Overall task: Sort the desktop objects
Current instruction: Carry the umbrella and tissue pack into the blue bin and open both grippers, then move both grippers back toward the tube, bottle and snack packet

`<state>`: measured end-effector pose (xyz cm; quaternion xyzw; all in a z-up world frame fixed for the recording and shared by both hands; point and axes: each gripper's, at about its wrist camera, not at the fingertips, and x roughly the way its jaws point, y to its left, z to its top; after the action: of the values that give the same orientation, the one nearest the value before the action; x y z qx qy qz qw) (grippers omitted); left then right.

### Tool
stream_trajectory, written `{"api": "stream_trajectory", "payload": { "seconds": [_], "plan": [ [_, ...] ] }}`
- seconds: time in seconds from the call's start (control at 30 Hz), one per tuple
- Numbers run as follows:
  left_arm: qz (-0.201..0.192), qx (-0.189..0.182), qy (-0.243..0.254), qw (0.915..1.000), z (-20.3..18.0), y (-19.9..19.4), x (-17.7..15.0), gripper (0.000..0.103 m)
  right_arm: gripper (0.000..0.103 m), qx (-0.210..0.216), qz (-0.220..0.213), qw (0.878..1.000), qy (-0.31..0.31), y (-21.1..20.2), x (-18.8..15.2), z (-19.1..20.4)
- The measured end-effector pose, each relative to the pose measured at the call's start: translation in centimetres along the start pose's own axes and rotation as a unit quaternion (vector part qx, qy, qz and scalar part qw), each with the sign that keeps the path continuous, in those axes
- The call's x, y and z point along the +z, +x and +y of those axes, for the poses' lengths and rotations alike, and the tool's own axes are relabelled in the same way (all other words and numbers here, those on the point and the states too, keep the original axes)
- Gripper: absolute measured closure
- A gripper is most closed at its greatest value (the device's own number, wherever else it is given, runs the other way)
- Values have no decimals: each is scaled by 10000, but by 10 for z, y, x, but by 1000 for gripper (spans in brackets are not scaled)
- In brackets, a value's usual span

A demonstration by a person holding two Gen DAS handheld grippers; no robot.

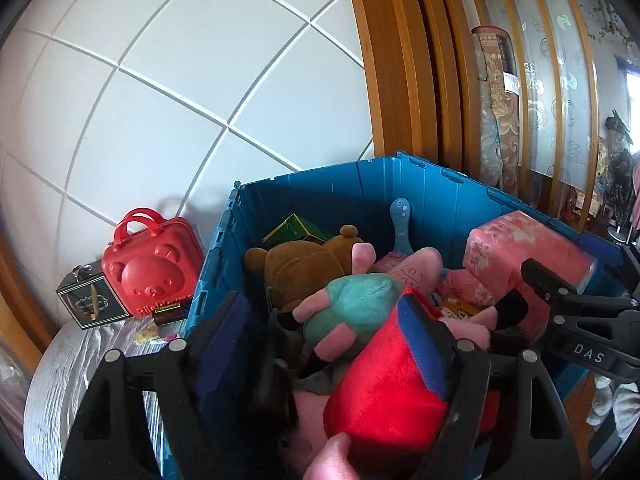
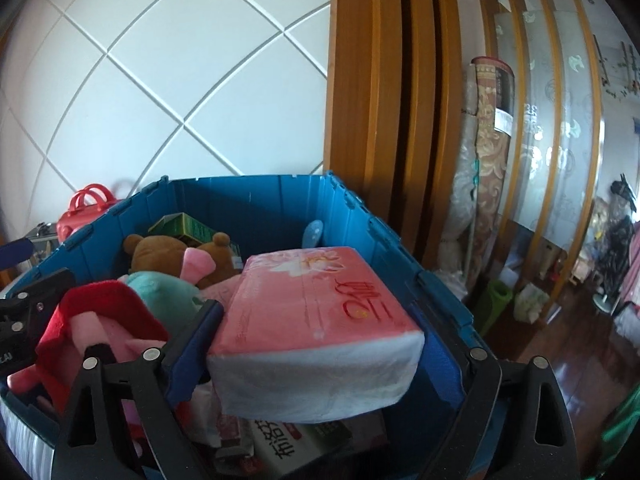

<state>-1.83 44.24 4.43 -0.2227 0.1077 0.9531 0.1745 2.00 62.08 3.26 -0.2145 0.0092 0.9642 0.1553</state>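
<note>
- Tissues first: the pink tissue pack (image 2: 320, 320) sits between the pads of my right gripper (image 2: 320, 344), over the near right corner of the blue crate (image 2: 248, 200). Its long axis runs away from me toward the crate's far wall, printed face up, white end toward the camera.
- I cannot tell whether the pads still press on the pack; the jaws stand wide and the left pad looks just beside its edge.
- Plush next: the red and pink plush toy (image 1: 384, 392) lies between the fingers of my left gripper (image 1: 340, 344), on the crate's near side, its body slanting up toward the far wall. The right pad touches the red fabric; the left pad stands clear of it, so the jaws are spread and not clamping.
- A fingertip (image 1: 332, 460) shows at the toy's near end.
- Deeper in the crate I see a brown teddy bear (image 1: 300, 268) against the far left corner and a green box (image 1: 296, 230) behind it.
- Left of the crate, on the tabletop (image 1: 80, 360), stand a red bear-face case (image 1: 154, 264) and a small black box (image 1: 92, 300).
</note>
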Motion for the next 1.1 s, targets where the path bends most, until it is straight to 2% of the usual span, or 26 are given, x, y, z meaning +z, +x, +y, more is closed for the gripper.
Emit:
{"api": "stream_trajectory", "payload": {
  "seconds": [0.03, 0.07, 0.4, 0.6, 0.8, 1.1],
  "plan": [
    [-5, -8, -6, 10000, 1, -2, 0, 25, 1, -3, -21, 10000, 12, -2, 0, 1],
    [-10, -9, -18, 10000, 3, -4, -1, 25, 0, -6, -52, 10000, 17, -4, 0, 1],
    [-245, -89, -248, 9994, 28, -35, -10, 24, 0, -16, -236, 9997, 42, -35, 0, 8],
    [-481, 85, -479, 9977, 64, -57, -18, 20, 0, 225, -682, 9974, -86, -66, 10, 41],
    [-463, 433, -833, 9945, 129, -64, -37, 19, 0, 699, -991, 9923, -253, -80, 26, 103],
    [-88, 1039, -1405, 9846, 258, -61, -80, 19, 0, 1603, -1067, 9786, -729, -89, 41, 241]
  ]
}}
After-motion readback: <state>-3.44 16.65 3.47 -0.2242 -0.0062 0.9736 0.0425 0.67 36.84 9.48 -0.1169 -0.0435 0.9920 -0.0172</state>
